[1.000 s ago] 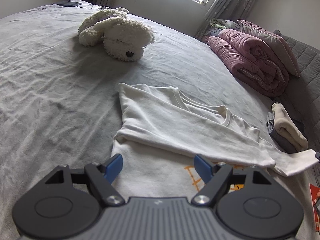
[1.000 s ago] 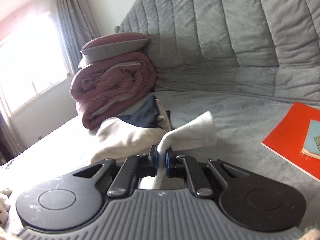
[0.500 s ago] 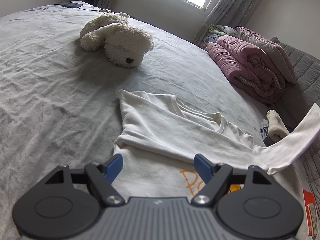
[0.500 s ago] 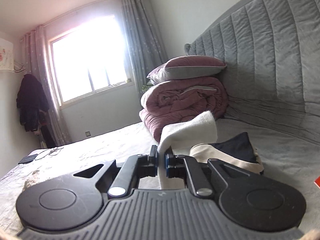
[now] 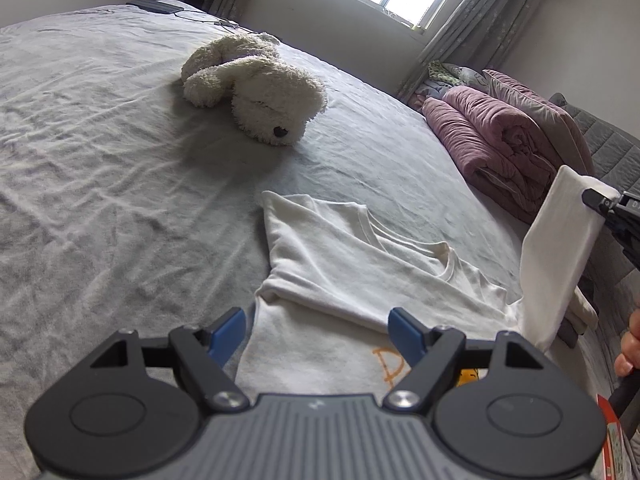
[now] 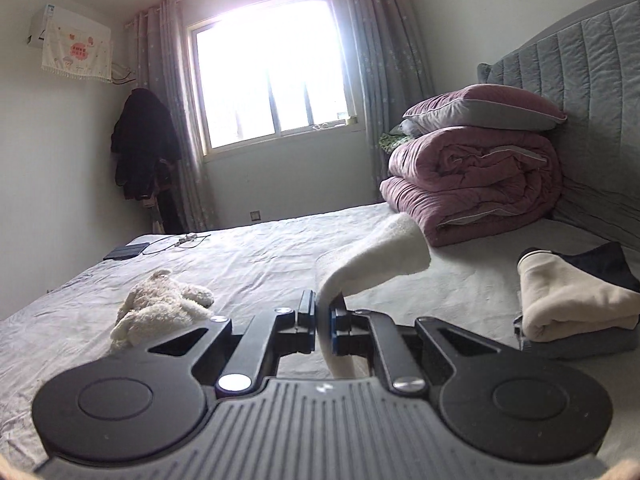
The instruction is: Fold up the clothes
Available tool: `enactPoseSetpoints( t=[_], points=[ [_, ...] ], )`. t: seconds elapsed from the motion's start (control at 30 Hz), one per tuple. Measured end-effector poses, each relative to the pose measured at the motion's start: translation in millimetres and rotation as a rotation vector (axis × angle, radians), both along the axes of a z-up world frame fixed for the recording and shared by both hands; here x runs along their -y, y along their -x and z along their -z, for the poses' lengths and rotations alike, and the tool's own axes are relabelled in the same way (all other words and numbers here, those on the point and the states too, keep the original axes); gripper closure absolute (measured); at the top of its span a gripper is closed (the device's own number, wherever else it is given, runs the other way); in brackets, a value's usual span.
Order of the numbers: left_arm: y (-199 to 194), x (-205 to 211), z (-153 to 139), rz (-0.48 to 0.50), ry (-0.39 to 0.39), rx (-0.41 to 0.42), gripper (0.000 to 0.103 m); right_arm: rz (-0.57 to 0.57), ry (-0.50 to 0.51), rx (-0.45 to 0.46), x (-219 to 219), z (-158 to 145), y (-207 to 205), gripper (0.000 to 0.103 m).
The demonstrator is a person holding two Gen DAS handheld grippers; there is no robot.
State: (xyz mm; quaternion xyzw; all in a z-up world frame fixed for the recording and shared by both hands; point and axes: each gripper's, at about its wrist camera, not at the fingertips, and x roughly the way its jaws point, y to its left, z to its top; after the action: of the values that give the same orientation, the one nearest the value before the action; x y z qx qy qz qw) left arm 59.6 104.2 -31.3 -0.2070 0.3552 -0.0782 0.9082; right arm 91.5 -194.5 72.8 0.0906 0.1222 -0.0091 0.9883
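The white T-shirt [image 5: 352, 264] lies on the bed [image 5: 100, 160], near the plush dog [image 5: 256, 92]. The right gripper [image 6: 322, 316] is closed on its sleeve [image 6: 376, 256], lifted above the shirt. The left gripper [image 5: 316, 330] hangs wide open over the shirt, holding nothing.

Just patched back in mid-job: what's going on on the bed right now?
A white T-shirt is being folded on the grey bed. The right tool is shut on the shirt's sleeve and holds it lifted off the bed at the shirt's right side. The left tool is open, low over the shirt's lower part, holding nothing. The opposite sleeve looks already folded in. A plush dog and a folded pink quilt lie beyond.
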Motion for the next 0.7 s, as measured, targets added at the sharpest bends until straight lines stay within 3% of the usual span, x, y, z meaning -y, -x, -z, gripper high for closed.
enactPoseSetpoints(
  t=[0.27,0.5,0.6,0.7],
  points=[
    [1,-15,0,-0.028,0.02,-0.006,0.024,-0.117,0.035,-0.11,-61,47,-19,0.095],
    [1,-23,1,-0.042,0.036,-0.012,0.024,-0.193,0.054,-0.247,-91,114,-19,0.095],
    [-1,-27,2,-0.053,0.043,-0.015,0.024,-0.22,0.051,-0.309,-100,136,-16,0.089],
    [-2,-30,4,-0.055,0.05,-0.018,0.024,-0.243,0.03,-0.311,-101,132,-15,0.083]
  ],
)
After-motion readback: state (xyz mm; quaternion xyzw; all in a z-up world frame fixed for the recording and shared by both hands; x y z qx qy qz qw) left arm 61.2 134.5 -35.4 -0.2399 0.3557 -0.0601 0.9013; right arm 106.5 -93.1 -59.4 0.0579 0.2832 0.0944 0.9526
